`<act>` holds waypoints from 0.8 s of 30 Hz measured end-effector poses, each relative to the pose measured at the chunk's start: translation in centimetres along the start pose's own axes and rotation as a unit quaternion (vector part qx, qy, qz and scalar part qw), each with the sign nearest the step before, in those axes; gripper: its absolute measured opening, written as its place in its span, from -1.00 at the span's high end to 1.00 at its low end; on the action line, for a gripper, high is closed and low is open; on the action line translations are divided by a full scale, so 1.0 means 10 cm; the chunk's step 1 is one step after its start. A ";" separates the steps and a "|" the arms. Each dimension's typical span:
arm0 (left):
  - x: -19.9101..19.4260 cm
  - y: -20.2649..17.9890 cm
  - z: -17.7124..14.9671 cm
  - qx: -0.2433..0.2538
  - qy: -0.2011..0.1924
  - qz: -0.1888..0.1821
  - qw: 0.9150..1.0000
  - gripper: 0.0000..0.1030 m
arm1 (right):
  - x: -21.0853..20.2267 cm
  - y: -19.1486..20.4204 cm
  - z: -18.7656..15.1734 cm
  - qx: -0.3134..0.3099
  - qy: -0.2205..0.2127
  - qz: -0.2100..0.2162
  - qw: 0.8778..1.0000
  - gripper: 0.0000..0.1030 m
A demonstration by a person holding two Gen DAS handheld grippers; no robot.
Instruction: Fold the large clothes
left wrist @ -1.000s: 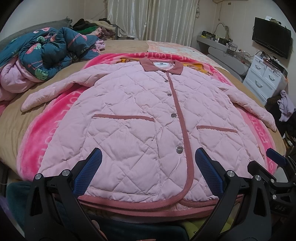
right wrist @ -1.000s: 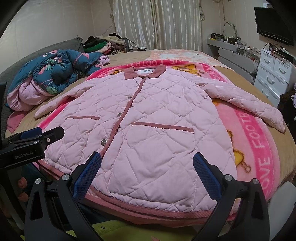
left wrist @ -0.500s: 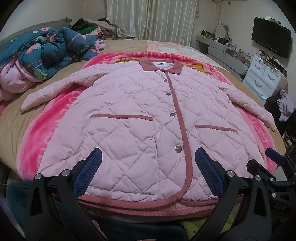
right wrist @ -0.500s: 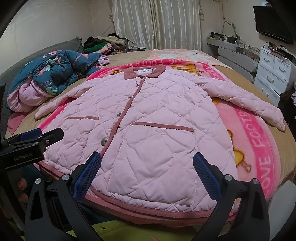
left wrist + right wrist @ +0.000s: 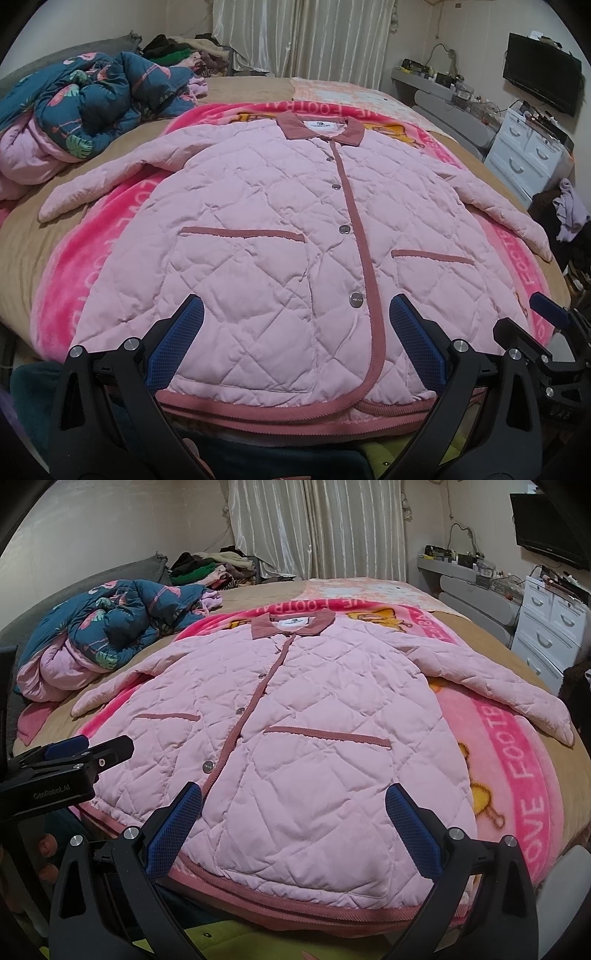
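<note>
On the bed (image 5: 110,147), over a pink blanket (image 5: 85,295), one quilted jacket (image 5: 280,236) lies flat, buttoned, with both sleeves spread out: no fold is made yet, so the whole job seems left. Four buttons and two pockets show. The left gripper (image 5: 295,343) and right gripper (image 5: 293,823) hover at the hem, jaws spread and empty.
</note>
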State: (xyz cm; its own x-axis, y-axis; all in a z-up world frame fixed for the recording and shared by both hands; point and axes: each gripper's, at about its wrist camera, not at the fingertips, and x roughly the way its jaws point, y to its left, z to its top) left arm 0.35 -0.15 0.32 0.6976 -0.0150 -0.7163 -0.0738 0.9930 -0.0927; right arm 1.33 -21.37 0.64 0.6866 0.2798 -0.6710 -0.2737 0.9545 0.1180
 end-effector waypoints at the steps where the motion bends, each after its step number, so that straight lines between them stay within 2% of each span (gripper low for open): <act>1: 0.01 0.00 0.01 0.000 0.000 -0.001 1.000 -0.83 | 0.01 -0.01 0.01 0.000 -0.001 0.000 1.000 -0.92; 13: 0.04 0.08 0.21 -0.012 -0.006 0.013 1.000 -0.83 | 0.17 -0.06 0.19 -0.001 -0.001 0.012 1.000 -0.92; 24: 0.09 0.20 0.48 -0.029 -0.007 0.017 0.999 -0.83 | 0.31 -0.09 0.55 -0.006 -0.017 0.019 1.000 -0.92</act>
State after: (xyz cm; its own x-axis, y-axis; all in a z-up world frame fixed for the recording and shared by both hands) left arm 4.26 2.42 2.77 0.7033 0.0215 -0.7106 -0.1394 0.9843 -0.1082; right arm 7.37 -20.85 2.48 0.6977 0.3186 -0.6417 -0.3079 0.9421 0.1329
